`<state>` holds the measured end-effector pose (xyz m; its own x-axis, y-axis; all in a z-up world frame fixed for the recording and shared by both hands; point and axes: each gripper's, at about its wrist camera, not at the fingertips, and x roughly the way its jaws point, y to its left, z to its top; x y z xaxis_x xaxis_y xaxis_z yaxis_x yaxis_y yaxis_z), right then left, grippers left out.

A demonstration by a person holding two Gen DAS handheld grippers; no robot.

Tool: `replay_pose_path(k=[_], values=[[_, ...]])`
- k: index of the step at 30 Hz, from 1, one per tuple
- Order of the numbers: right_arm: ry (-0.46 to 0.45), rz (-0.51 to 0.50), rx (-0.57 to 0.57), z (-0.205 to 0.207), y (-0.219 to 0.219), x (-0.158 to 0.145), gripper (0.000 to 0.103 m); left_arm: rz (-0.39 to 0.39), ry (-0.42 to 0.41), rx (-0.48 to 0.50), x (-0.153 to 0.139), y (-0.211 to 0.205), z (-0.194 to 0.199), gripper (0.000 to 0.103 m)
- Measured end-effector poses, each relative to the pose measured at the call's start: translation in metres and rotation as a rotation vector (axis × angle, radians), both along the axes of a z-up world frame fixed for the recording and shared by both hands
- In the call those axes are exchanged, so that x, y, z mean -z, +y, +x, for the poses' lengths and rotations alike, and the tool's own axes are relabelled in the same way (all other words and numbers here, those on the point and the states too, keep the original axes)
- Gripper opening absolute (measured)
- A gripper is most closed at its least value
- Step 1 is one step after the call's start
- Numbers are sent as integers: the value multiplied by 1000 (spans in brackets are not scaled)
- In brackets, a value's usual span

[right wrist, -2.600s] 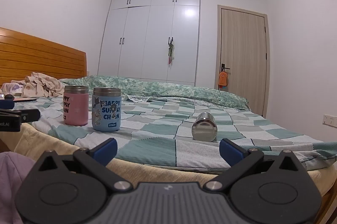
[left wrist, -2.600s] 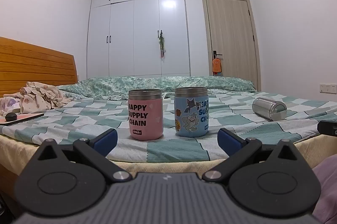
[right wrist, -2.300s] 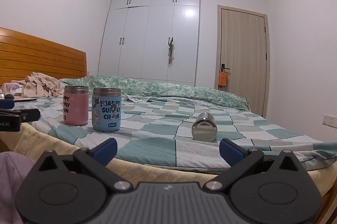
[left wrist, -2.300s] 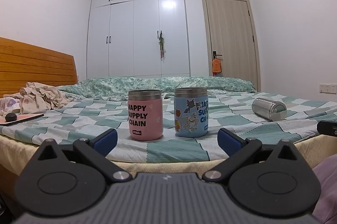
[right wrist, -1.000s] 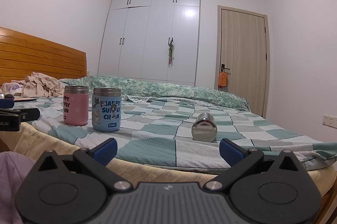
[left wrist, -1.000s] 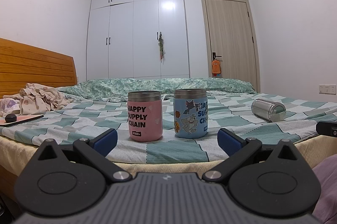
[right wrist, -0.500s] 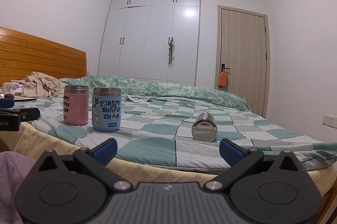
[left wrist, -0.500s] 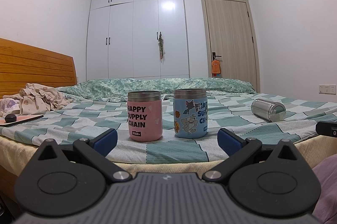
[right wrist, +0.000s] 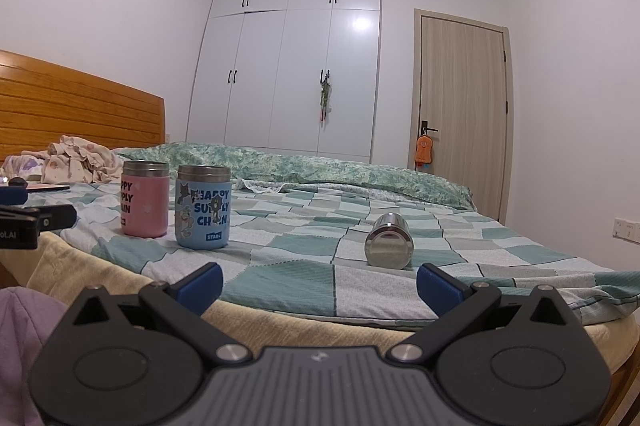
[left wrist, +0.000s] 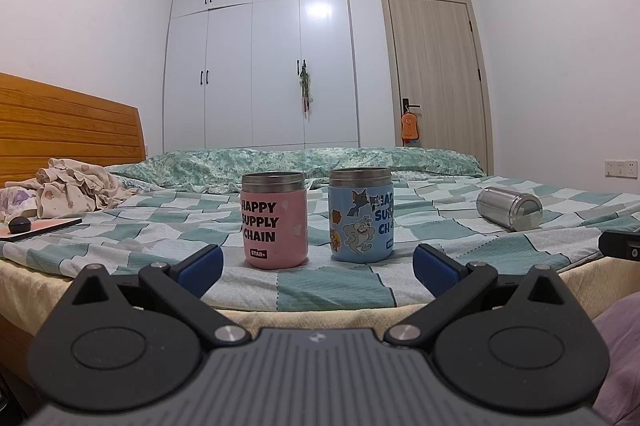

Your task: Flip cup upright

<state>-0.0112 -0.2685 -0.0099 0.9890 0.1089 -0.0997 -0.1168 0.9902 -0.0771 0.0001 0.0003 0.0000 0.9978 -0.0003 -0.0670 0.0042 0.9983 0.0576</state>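
A bare steel cup lies on its side on the checked bedspread, its end facing the right wrist view; it also shows at the right of the left wrist view. A pink cup and a blue cartoon cup stand upright side by side; they also show in the right wrist view as the pink cup and the blue cup. My left gripper is open and empty, short of the two upright cups. My right gripper is open and empty, short of the lying cup.
The bed edge runs just in front of both grippers. A crumpled cloth and a flat tablet with a dark round object lie at the left by the wooden headboard. A rolled quilt lies across the back.
Almost nothing has changed; the left wrist view has drifted very slightly. Both grippers stay open and the cups have not moved.
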Motion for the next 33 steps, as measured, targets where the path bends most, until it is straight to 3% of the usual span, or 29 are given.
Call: replay_pose_path(k=[17, 25, 33], values=[[18, 7, -5, 0, -2, -5, 103, 26, 16, 6, -5, -6, 2, 103], [-2, 18, 15, 20, -32, -29, 103, 35, 31, 108, -25, -29, 19, 103], [42, 30, 53, 64, -85, -47, 103, 52, 80, 213, -53, -75, 69, 103]])
